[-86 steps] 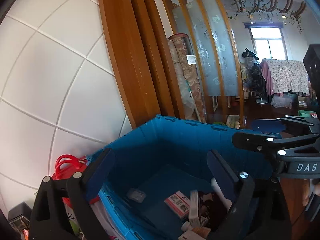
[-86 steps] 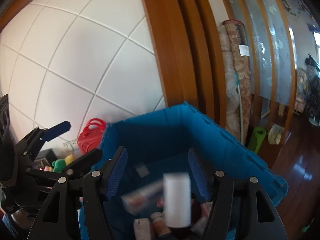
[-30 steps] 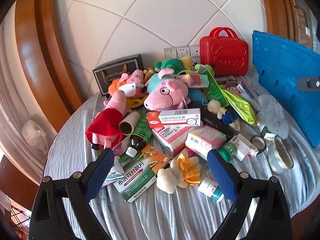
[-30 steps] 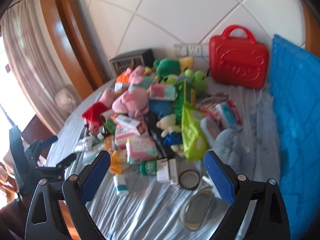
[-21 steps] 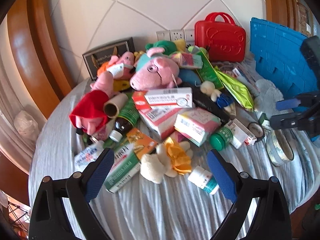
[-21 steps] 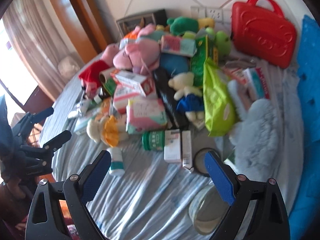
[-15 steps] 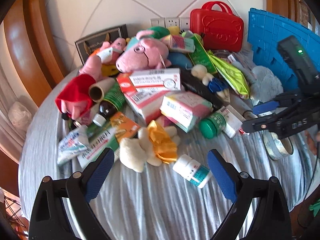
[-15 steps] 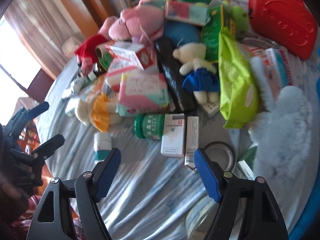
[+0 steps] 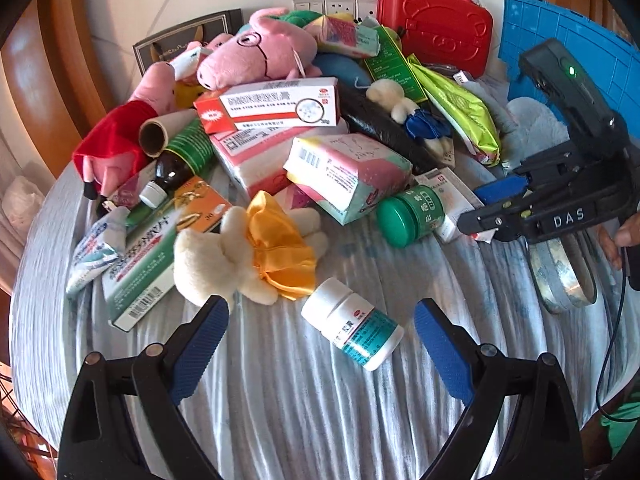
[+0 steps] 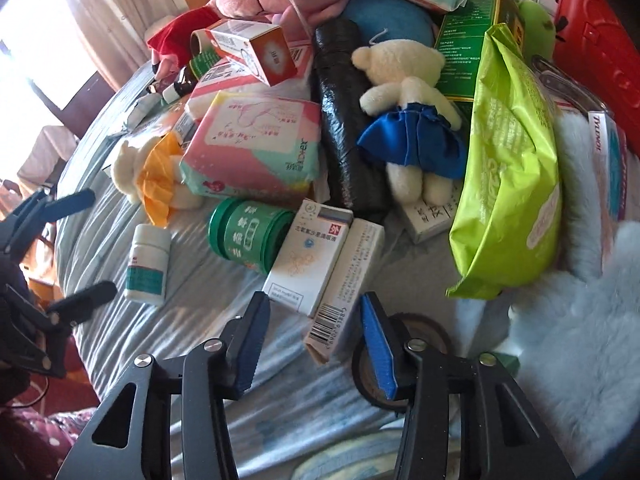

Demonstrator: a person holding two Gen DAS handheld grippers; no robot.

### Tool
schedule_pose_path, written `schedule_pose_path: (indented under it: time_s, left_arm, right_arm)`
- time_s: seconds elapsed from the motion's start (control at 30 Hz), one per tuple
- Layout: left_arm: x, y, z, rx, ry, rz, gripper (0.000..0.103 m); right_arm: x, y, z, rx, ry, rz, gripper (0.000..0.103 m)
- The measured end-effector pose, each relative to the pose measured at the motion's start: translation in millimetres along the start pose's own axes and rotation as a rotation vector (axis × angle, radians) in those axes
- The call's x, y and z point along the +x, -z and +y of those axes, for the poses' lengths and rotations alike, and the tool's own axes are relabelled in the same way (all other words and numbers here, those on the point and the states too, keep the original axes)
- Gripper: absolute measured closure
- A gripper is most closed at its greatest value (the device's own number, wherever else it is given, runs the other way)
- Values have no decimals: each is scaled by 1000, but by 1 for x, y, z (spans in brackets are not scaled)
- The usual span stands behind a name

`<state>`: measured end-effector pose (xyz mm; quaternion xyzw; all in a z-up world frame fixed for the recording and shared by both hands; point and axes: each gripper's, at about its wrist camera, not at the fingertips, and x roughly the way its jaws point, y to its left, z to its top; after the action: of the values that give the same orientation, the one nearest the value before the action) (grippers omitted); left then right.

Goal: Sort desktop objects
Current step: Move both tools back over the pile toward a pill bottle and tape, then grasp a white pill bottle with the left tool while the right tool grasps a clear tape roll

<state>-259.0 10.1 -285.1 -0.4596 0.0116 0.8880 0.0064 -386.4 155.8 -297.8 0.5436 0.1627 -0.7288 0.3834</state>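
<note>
blue-padded right gripper (image 10: pixel 314 338) stands spread at lower centre, its tips flanking the near end of a slim white box (image 10: pixel 348 280). left gripper (image 9: pixel 320 344), spread wide, brackets a white pill bottle (image 9: pixel 352 324) lying on grey cloth (image 9: pixel 280 400).

We have moved both tools away from the blue crate (image 9: pixel 568 36), where they hung over its inside, to the heap on the tabletop (image 9: pixel 304 408). The left tool (image 9: pixel 320 336) has come low, its fingers wide apart, with the white pill bottle (image 9: pixel 352 324) between them. The right tool (image 10: pixel 312 340) has narrowed and closed in on the slim barcode box (image 10: pixel 346 284).
</note>
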Motion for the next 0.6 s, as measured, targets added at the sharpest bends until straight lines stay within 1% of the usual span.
schedule_pose_path:
  time_s: [0.17,0.2,0.27,0.3,0.33,0.37,0.43,0.47,0.5,0.6]
  left_arm:
    - [18,0,-1,-66,25,32,8]
    - [22,0,0,-85,7,46,8]
    - [28,1,5,-134,11,70,9]
    - [31,3,8,-156,19,80,16]
    - [33,5,9,-162,18,90,24]
    - [35,7,9,-168,30,101,29]
    - [39,12,9,-164,54,132,50]
    - [39,14,9,-154,50,136,52]
    - [38,16,8,-130,38,132,54]
    - [38,16,13,-107,16,135,56]
  right_arm:
    - [-4,-2,0,5,-6,-15,56]
    - [-5,-1,0,8,-6,-14,56]
    - [-7,1,-1,14,-8,-14,56]
    - [-8,1,0,13,-13,-14,56]
    - [-10,2,0,12,-13,-18,56]
    - [-12,1,0,11,-14,-23,56]
    - [-16,1,0,14,-27,-31,56]
    - [-18,1,-1,14,-30,-31,56]
    - [-19,1,-1,12,-32,-30,56]
    - [-20,3,-3,12,-47,-22,56]
